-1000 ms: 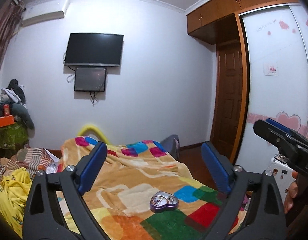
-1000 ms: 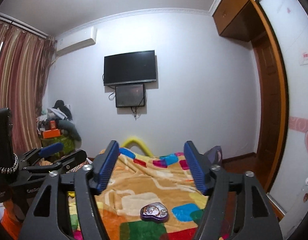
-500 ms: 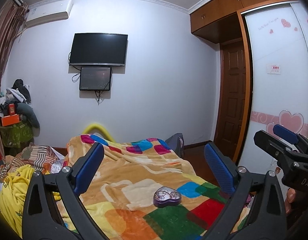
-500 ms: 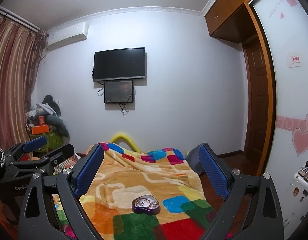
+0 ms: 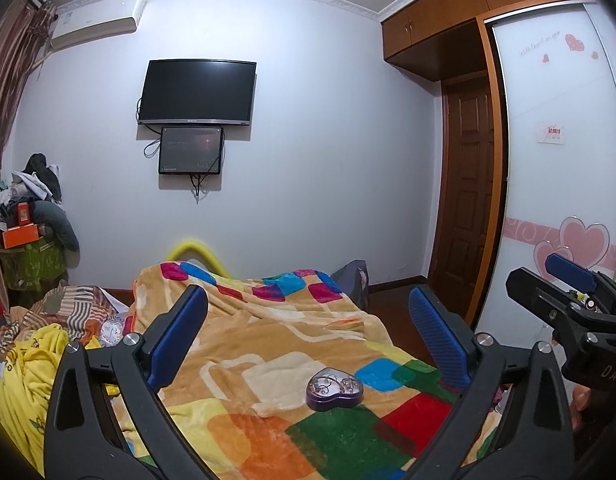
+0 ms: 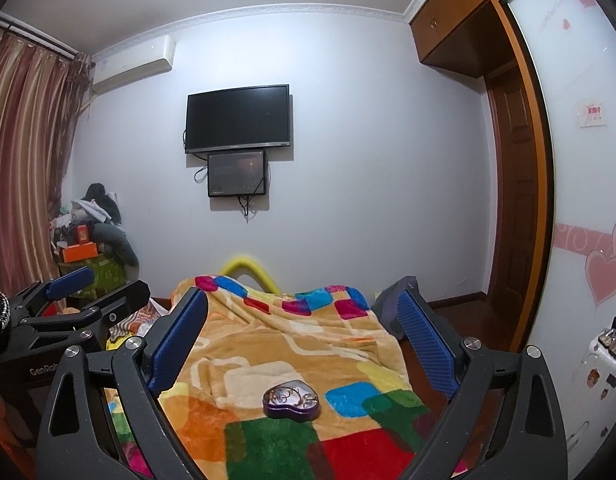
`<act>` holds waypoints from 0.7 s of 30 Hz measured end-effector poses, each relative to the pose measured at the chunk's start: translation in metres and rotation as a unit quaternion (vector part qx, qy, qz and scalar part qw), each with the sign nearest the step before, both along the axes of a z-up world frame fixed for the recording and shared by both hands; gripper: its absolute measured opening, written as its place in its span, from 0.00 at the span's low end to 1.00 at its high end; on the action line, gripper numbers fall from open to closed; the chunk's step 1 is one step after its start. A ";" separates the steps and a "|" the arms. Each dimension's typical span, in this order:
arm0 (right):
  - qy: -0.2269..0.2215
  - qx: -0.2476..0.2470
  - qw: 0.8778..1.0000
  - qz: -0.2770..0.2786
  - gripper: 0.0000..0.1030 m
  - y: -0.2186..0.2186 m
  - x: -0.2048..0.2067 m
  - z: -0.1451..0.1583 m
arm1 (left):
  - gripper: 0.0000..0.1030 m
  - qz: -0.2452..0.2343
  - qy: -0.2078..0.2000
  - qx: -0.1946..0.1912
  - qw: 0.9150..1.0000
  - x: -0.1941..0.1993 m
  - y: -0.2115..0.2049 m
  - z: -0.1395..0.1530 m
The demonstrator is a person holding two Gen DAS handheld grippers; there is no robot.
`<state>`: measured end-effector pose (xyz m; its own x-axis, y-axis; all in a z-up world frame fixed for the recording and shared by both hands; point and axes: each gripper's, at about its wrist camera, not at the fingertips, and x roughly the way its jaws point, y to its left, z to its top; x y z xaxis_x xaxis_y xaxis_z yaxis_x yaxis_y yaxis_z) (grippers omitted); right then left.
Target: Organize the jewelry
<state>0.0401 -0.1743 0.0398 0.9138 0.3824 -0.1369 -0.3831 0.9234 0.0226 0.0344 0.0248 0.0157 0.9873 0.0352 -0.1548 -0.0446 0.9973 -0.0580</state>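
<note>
A purple heart-shaped jewelry box [image 5: 334,389] sits on the patchwork blanket [image 5: 244,344] of the bed, lid off or clear-topped, with silvery pieces showing inside; whether they are chains, rings or earrings is too small to tell. No loose jewelry shows on the blanket around the box.

The left gripper [image 5: 308,340] hangs above and short of the box, fingers spread wide and empty, the box showing between them. The right gripper [image 6: 304,340] is held likewise, wide and empty, just beside the left one, with the box again framed between its fingers. Neither touches the box.

As a judgement, this fits two stages: both grippers lined up toward the box ahead of handling what is in it, or both drawn back from a box whose contents already lie gathered inside. The pictures do not settle which.

If the box is to be worked on, the contents are small, thin and likely tangled, so any pinch needs narrow, precise closing, and the light box on soft bedding may tip or slide unless the other gripper steadies its wall.
</note>
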 end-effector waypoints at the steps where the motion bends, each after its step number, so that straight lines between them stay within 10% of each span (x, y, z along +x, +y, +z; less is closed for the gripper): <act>1: 0.001 -0.001 1.000 0.000 0.92 0.000 0.000 0.000 | 0.99 0.000 0.001 0.000 1.000 0.000 0.000 0.000; 21: 0.010 -0.005 1.000 -0.002 0.92 0.001 -0.001 0.004 | 0.99 -0.003 0.011 -0.002 1.000 0.004 -0.001 -0.004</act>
